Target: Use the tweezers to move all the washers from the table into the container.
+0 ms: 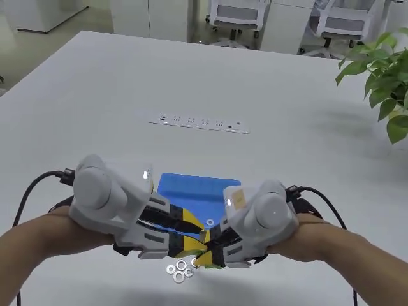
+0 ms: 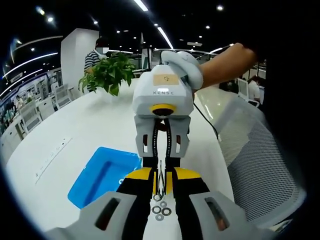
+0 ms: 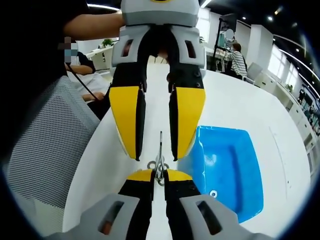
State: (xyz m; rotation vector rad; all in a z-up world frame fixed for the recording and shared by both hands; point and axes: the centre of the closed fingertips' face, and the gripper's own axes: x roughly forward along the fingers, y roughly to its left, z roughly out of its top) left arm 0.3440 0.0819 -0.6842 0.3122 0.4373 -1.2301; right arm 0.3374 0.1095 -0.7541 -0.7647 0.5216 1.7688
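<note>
White table (image 1: 255, 83), washers (image 1: 180, 270) near tweezers (image 3: 160, 152) in right claw (image 3: 159, 173), housing lettering (image 2: 163, 93) illegible

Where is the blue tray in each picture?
Head view: the blue tray is low in the middle.
Left gripper view: it is at the lower left.
Right gripper view: it is right of the middle.
Shared landmark: the white table that it rests on.

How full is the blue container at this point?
Nearly empty: the blue container holds a single visible washer, while several washers lie outside it on the white table.
</note>
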